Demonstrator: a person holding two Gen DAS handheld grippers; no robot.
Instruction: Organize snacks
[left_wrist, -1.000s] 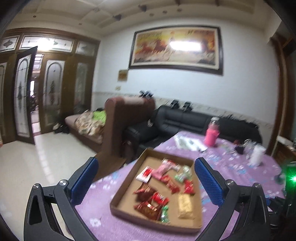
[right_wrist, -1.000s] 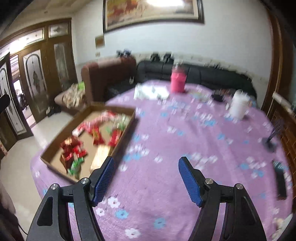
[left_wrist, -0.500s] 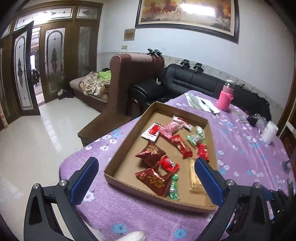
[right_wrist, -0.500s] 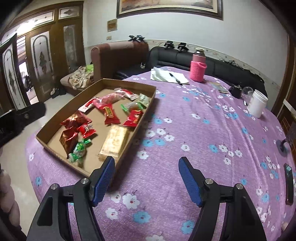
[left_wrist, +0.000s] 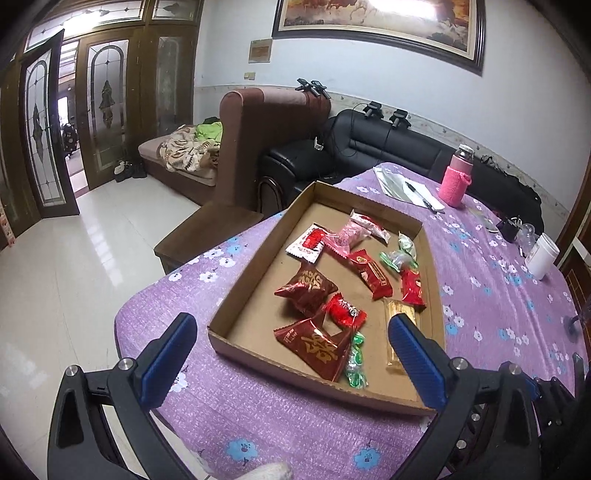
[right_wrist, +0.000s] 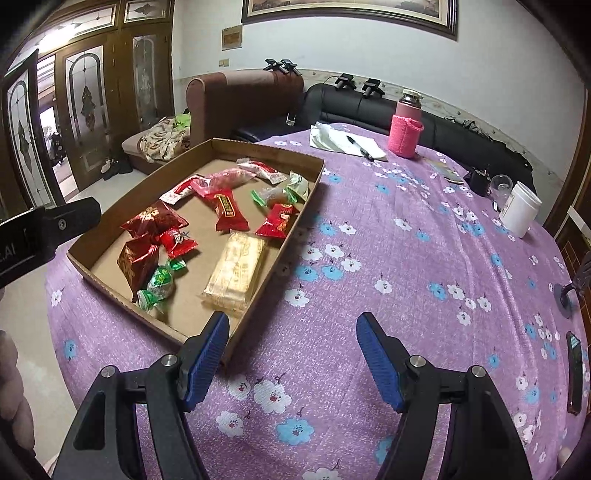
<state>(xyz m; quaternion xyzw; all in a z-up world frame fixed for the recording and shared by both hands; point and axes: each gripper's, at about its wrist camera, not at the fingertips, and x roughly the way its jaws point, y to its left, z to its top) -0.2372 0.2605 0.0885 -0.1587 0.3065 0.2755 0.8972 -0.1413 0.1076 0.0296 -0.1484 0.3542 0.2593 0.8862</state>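
A shallow cardboard tray (left_wrist: 240, 291) (right_wrist: 310, 184) lies on the purple flowered tablecloth (right_wrist: 406, 258). Inside are several wrapped snacks: dark red packets (left_wrist: 306, 288) (right_wrist: 155, 220), a red candy (left_wrist: 345, 314), green candies (left_wrist: 355, 363) (right_wrist: 160, 282), a golden bar (right_wrist: 236, 269) and a pink packet (left_wrist: 345, 236). My left gripper (left_wrist: 291, 325) hovers open above the tray's near edge, nothing between its blue pads. My right gripper (right_wrist: 291, 332) hangs open over the cloth just right of the tray's near corner, empty. The left gripper's black body (right_wrist: 37, 229) shows at the left of the right wrist view.
At the far side of the table stand a pink-sleeved bottle (right_wrist: 405, 129), papers with a pen (right_wrist: 347, 142), a white jar (right_wrist: 520, 208) and small dark items. A phone (right_wrist: 574, 369) lies at the right edge. Brown and black sofas (left_wrist: 388, 147) stand beyond; tiled floor at left.
Both grippers tipped downward and came closer to the table, so the tray and snacks now look larger and sharper. Both sets of jaws stayed wide apart.
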